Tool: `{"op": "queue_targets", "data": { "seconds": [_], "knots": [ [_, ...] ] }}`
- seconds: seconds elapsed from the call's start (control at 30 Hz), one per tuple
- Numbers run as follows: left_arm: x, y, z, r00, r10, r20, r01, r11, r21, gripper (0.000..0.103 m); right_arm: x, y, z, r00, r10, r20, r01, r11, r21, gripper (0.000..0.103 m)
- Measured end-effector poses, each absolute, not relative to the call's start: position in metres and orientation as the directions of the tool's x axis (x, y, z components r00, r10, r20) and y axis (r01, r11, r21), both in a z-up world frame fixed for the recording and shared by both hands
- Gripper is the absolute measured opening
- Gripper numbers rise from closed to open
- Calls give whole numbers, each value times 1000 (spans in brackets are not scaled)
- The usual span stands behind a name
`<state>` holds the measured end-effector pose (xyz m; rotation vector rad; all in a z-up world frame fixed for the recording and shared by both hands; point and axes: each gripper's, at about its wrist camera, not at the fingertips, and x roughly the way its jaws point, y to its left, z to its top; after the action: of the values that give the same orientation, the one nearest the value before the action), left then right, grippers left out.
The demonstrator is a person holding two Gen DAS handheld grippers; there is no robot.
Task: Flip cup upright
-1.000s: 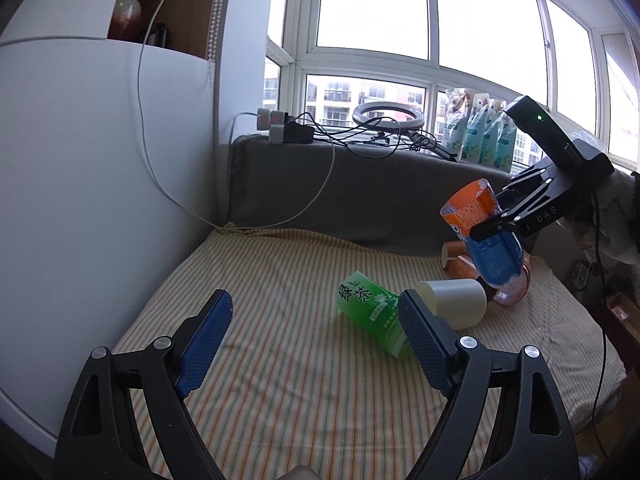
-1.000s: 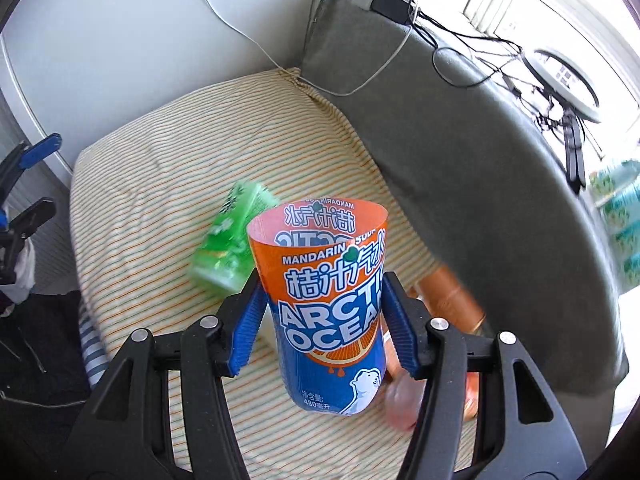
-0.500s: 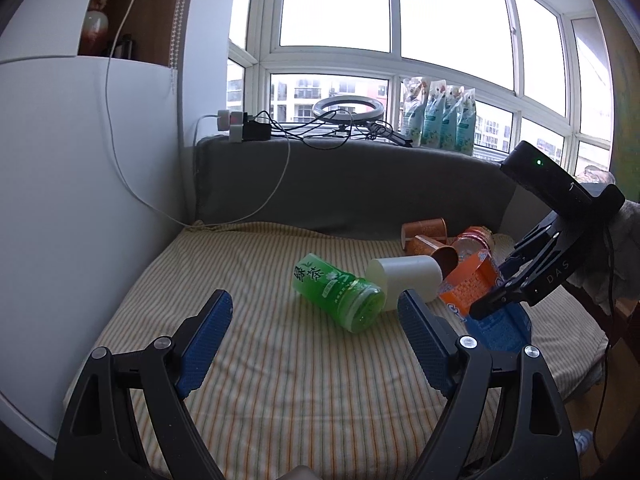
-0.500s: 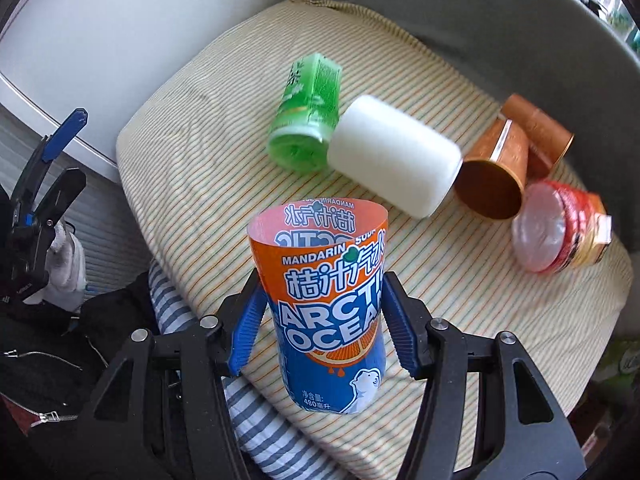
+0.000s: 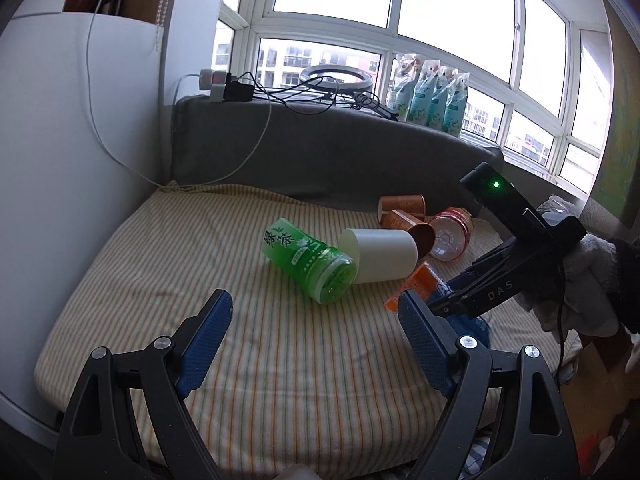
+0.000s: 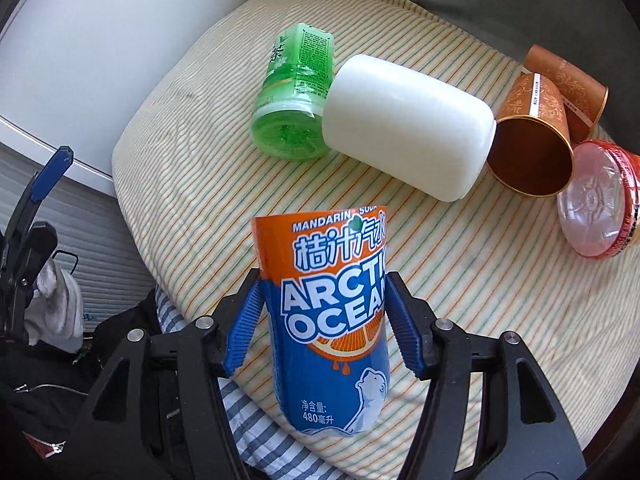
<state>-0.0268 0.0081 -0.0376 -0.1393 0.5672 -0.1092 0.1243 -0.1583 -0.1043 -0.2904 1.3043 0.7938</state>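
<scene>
An orange and blue Arctic Ocean cup [image 6: 332, 320] sits between the blue pads of my right gripper [image 6: 322, 320]. The pads stand a little off its sides, so the gripper looks open around it. Its blue base rests low at the front edge of the striped cushion [image 6: 460, 272]. In the left wrist view the cup [image 5: 420, 284] shows partly behind my left gripper's right finger, with the right gripper [image 5: 452, 300] on it. My left gripper [image 5: 316, 336] is open and empty above the cushion's front.
A green tea cup [image 6: 296, 96], a white cup [image 6: 404, 124], two copper cups [image 6: 536, 136] and a red clear cup [image 6: 596, 208] lie on their sides on the cushion. A grey backrest [image 5: 320, 160] and cables stand behind. A white wall [image 5: 60, 160] is left.
The right gripper has lowered the orange cup to the cushion's front edge and its pads have spread slightly off the cup. The left gripper view has drifted right and down.
</scene>
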Motion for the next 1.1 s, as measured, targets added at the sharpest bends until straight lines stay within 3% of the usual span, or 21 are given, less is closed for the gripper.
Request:
{"op": "queue_targets", "data": {
  "seconds": [0.2,0.33,0.7,1.1],
  "knots": [
    [-24,1,-42,793,-214,-570,88,967,-240,85,126,-153,-109,77,348,-934,-695,691,200,67],
    [-22,-7,-42,766,-254,-590,93,953,-290,85,120,-153,-101,111,393,-913,-721,664,198,81],
    [9,-39,-57,641,-399,-656,7,857,-515,85,88,-215,-59,396,423,-815,-666,743,62,81],
    [42,-59,-82,559,-459,-690,-129,774,-620,85,52,-278,-48,603,321,-730,-498,867,-30,82]
  ]
}}
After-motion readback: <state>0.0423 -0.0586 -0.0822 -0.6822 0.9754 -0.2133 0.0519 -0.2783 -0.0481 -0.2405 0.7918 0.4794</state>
